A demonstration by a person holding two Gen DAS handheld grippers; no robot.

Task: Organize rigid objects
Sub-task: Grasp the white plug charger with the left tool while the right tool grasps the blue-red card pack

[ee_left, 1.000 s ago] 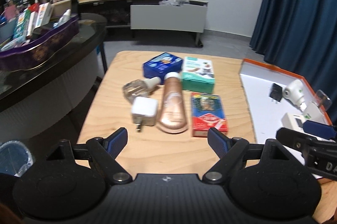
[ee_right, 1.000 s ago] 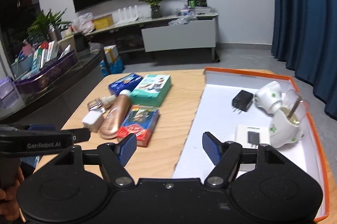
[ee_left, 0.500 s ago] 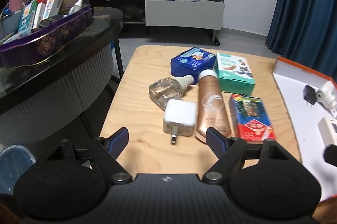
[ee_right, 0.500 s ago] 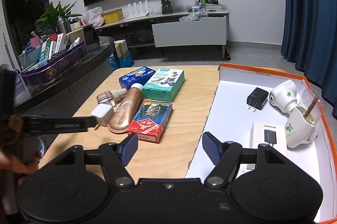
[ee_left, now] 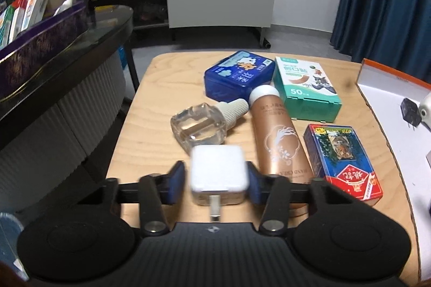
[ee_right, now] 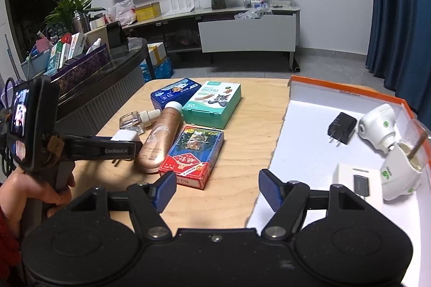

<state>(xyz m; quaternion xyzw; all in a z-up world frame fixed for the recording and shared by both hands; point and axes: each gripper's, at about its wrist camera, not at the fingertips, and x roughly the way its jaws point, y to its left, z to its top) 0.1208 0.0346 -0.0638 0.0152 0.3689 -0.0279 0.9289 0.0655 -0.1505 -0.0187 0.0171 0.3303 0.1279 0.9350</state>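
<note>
left tool (ee_left: 216, 180) closing, white charger (ee_left: 218, 171) between its pads at 12 o'clock, prongs toward camera | right tool (ee_right: 216, 191) released, empty | orange-rimmed tray (ee_right: 347, 94) at 3 o'clock of charger across tabletop (ee_left: 150, 136)

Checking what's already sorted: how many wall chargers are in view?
2. A white charger sits on the wooden table between the closing left claw jaws; a black charger lies in the orange-rimmed box. Others may be hidden.

Black ribbed grippers, blue-padded fingers (ee_right: 164, 191), silver screws, red sleeve (ee_right: 6, 241)
</note>
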